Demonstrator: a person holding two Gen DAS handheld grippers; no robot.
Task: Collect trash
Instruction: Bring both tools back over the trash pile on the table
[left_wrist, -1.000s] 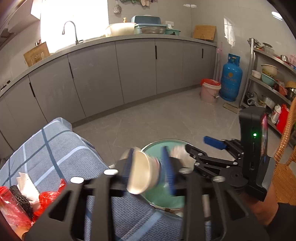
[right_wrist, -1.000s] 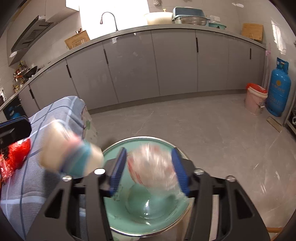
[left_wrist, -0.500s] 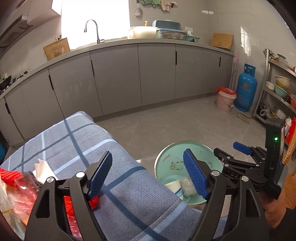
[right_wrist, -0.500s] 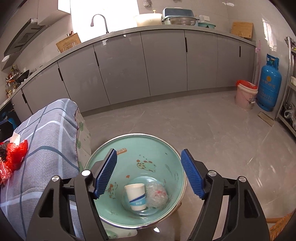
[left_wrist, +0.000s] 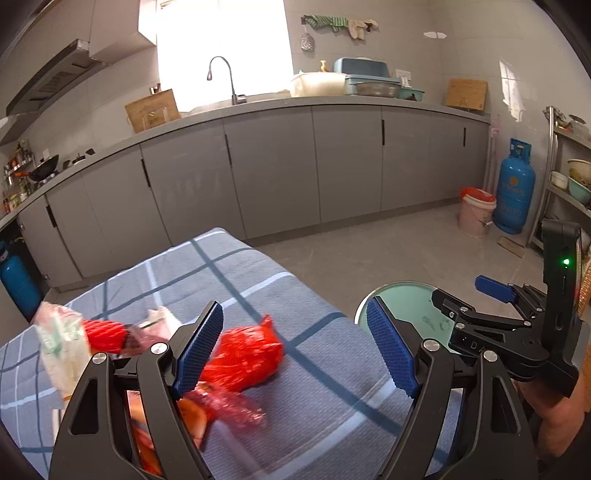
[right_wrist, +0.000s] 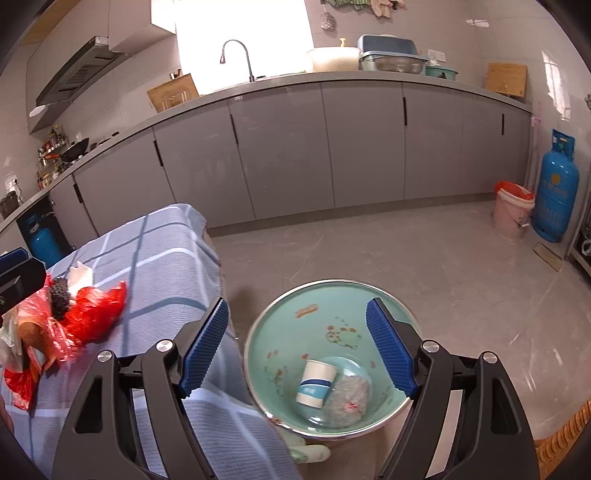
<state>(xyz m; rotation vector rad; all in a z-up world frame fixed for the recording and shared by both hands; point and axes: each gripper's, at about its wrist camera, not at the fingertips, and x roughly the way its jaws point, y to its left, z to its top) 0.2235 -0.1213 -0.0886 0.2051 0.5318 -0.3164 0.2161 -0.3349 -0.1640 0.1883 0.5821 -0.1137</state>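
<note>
Left wrist view: left gripper (left_wrist: 295, 354) had its jaws spread wide and empty over the checked cloth (left_wrist: 314, 387) on the surface. The red bag (left_wrist: 243, 354) lay just ahead of the left blue pad, low and left of the jaw centreline, its long axis running roughly left to right across the gap. More trash sat further left: a pale wrapper (left_wrist: 59, 347) and a clear reddish film (left_wrist: 225, 406) partly under the gripper frame. All of it was motion-blurred, so the edges were hard to fix. The basin (left_wrist: 406, 299) showed only as a rim arc behind the right pad; its contents were hidden. The right gripper (left_wrist: 495, 314) appeared side-on at the far right.

Right wrist view: right gripper (right_wrist: 297, 350) also had its jaws apart and empty, directly over the basin (right_wrist: 402, 314) standing on the floor beside the surface. Inside lay a paper cup (right_wrist: 316, 384) on its side and a crumpled clear bag (right_wrist: 349, 398), touching. The red bag (right_wrist: 92, 310), with a dark scrubber (right_wrist: 59, 297) on the pile, was well to the left, so I judged the left gripper nearer to it. The pile's left end was cut off by the frame.
</note>
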